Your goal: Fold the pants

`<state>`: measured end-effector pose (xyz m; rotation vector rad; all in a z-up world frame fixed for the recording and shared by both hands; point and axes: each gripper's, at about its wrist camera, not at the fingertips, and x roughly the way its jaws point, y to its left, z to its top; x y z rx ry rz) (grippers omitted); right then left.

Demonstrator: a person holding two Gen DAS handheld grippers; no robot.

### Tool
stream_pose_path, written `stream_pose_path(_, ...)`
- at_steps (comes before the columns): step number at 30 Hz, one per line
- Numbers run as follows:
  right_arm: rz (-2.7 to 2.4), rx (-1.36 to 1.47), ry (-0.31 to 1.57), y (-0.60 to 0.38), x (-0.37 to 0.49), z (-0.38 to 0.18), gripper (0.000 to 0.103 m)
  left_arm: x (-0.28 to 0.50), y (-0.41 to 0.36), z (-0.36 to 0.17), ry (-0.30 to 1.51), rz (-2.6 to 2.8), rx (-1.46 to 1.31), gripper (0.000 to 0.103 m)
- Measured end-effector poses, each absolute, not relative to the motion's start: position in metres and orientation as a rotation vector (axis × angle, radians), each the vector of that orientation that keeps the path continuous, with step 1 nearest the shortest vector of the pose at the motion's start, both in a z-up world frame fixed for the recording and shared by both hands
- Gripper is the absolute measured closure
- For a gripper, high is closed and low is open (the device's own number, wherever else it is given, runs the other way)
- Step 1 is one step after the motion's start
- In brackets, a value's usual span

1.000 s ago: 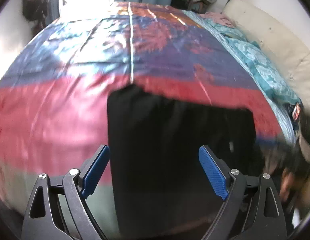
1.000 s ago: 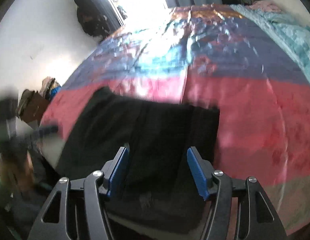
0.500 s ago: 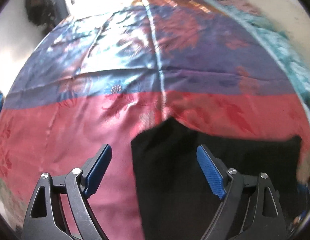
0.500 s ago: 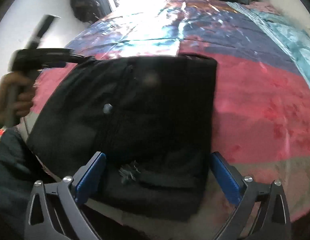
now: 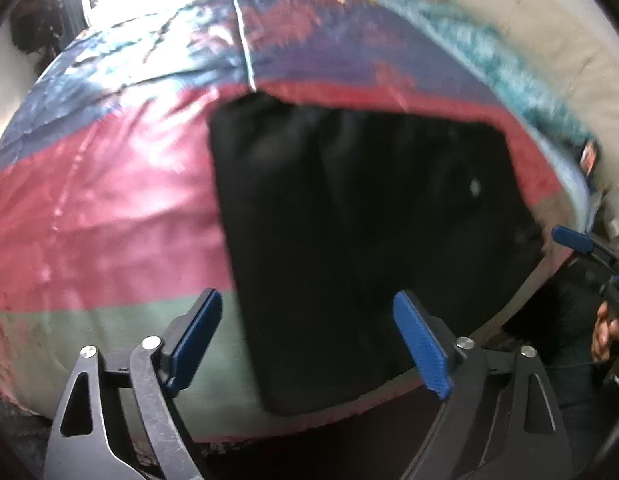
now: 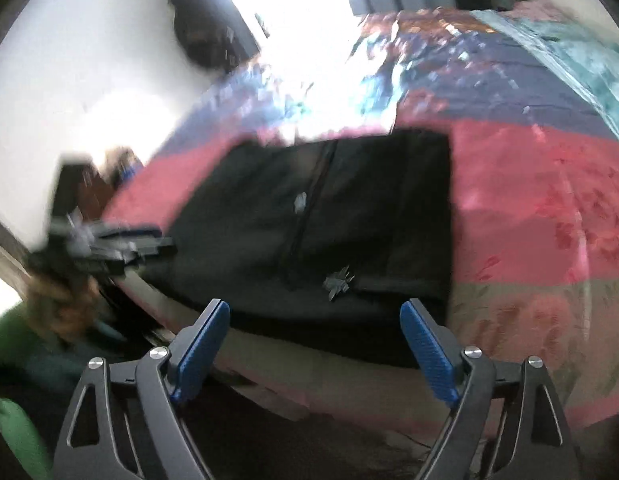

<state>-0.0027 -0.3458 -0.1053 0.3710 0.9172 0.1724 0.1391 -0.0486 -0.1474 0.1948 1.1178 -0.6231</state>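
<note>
bedspread (image 5: 109, 200): shiny red, blue and green bands, under and ahead of the claw | cream cushion (image 5: 549, 52): far right ahead | teal cloth (image 6: 581, 64): far right | bright window (image 6: 293, 12): ahead-left

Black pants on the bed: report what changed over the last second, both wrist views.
Neither gripper took hold of the black pants. The left gripper swung aside, then back over their edge, jaws opening. The right gripper spread wide after standing narrower, now closing slightly, nothing clamped. Unchanged: the pants lie folded flat on the striped bedspread, near its front edge.
</note>
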Motion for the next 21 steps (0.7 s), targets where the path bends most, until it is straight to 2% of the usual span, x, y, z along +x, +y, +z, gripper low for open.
stream_pose_path(1,0.168,0.382,0.884,-0.359,-0.006,-0.096,0.014,0.147,-0.042,-0.144,1.108,-0.615,0.169,0.003)
stream_pose_path(3,0.169,0.410,0.890,-0.381,-0.003,-0.094,0.013,0.170,-0.024,-0.143,1.129,-0.587,0.057,0.004)
stream_pose_path(8,0.226,0.690,0.987,-0.443,0.032,-0.143,0.014,0.212,-0.012,-0.178,1.293,-0.618,-0.175,0.005)
stream_pose_path(17,0.399,0.861,1.076,-0.429,0.078,-0.195,0.016,0.207,-0.048,-0.205,1.331,-0.742,-0.098,0.004)
stream_pose_path(18,0.391,0.860,1.083,-0.428,0.081,-0.196,0.018,0.207,-0.053,-0.205,1.336,-0.773,-0.110,0.012)
stream_pose_path(19,0.381,0.856,1.087,-0.428,0.081,-0.196,0.033,0.205,-0.056,-0.203,1.340,-0.787,-0.115,0.038)
stream_pose_path(20,0.363,0.838,1.102,-0.427,0.080,-0.195,0.043,0.203,-0.062,-0.201,1.324,-0.743,-0.060,0.045)
stream_pose_path(21,0.361,0.833,1.106,-0.425,0.081,-0.195,0.052,0.202,-0.066,-0.199,1.304,-0.735,-0.026,0.062)
